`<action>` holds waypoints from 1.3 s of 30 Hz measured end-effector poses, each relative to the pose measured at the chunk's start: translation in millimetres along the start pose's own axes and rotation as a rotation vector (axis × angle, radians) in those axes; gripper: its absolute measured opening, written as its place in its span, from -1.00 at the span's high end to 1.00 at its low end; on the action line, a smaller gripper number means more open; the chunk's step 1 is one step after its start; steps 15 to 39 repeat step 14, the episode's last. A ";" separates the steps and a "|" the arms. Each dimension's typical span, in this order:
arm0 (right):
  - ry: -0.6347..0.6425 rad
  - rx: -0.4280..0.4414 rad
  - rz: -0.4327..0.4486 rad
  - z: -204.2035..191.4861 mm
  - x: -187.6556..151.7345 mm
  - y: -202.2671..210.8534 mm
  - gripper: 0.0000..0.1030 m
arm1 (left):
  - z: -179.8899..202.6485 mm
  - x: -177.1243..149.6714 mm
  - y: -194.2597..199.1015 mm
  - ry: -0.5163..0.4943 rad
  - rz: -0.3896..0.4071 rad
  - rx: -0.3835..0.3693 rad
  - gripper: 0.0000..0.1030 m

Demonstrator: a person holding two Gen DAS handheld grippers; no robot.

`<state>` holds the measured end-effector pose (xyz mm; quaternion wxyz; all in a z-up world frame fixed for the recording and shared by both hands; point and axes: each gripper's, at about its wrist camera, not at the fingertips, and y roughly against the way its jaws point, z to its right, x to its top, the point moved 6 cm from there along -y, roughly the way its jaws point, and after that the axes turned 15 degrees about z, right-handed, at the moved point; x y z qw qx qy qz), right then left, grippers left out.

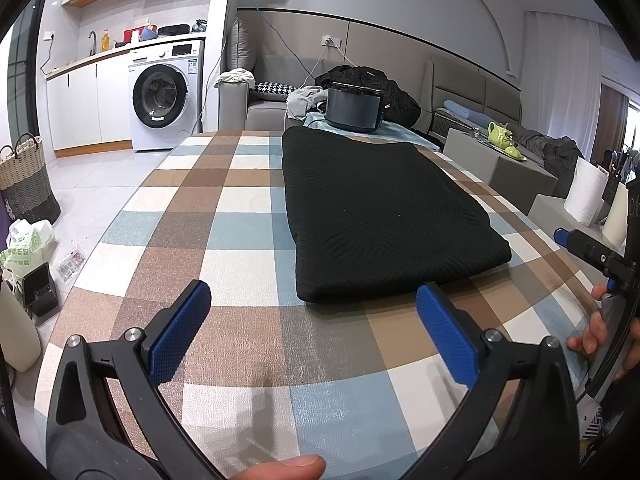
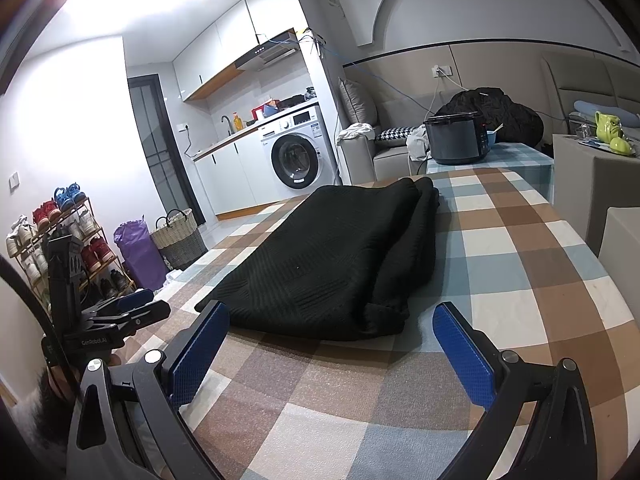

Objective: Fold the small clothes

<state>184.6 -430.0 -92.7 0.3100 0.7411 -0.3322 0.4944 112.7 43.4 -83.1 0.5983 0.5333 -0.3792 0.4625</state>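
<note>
A black knitted garment (image 1: 380,216) lies folded into a long rectangle on the checked tablecloth (image 1: 224,240); it also shows in the right wrist view (image 2: 340,260), with stacked layers along its right edge. My left gripper (image 1: 314,300) is open and empty, just short of the garment's near edge. My right gripper (image 2: 332,320) is open and empty, its blue pads (image 2: 460,348) either side of the garment's near end. The right gripper shows at the right edge of the left wrist view (image 1: 560,236). The left gripper shows at the left of the right wrist view (image 2: 132,308).
A dark rice cooker (image 1: 354,108) stands on a second table beyond the far end. Paper towel roll (image 1: 586,192) and green teapot (image 1: 502,136) are to the right. Washing machine (image 1: 164,96), woven basket (image 1: 26,178), shoe rack (image 2: 60,232) and sofa surround the table.
</note>
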 end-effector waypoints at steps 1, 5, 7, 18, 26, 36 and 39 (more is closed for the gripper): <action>0.000 0.000 0.000 0.3 0.1 0.1 -1.00 | 0.1 0.1 0.1 0.000 0.000 0.000 -0.98; 0.003 0.003 0.000 1.3 0.3 -0.2 -1.00 | 0.5 0.5 0.3 -0.001 0.000 0.000 -0.98; 0.001 0.004 -0.002 1.6 0.2 -0.2 -1.00 | 0.3 0.2 0.1 0.000 0.001 -0.001 -0.98; 0.003 0.007 -0.003 1.4 0.2 -0.8 -1.00 | 1.6 0.5 0.1 -0.002 0.001 -0.004 -0.98; 0.003 0.007 -0.003 1.4 0.2 -0.8 -1.00 | 1.6 0.5 0.1 -0.002 0.001 -0.004 -0.98; 0.003 0.007 -0.003 1.4 0.2 -0.8 -1.00 | 1.6 0.5 0.1 -0.002 0.001 -0.004 -0.98; 0.003 0.007 -0.003 1.4 0.2 -0.8 -1.00 | 1.6 0.5 0.1 -0.002 0.001 -0.004 -0.98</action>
